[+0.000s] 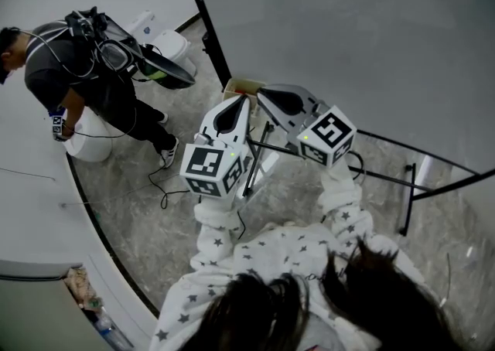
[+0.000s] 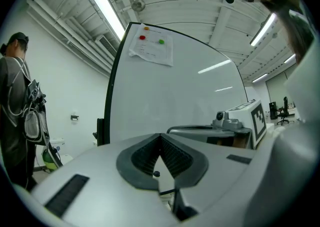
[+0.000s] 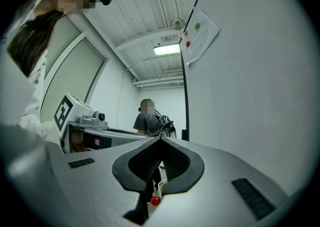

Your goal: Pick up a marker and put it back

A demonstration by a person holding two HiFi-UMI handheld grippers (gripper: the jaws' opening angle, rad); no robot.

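Whiteboard: large, upright, on a black stand.
Bystander: dark clothing, well left of the board.
Left gripper, right gripper: side by side facing the board, jaws closed tip to tip, nothing held.
Paper sheet: on the upper board.
Marker: not discernible in any view.

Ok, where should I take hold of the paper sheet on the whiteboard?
Take the sheet by its lower edge, coming from below, I'd say: a green magnet and red ones pin its top, while the bottom hangs free.
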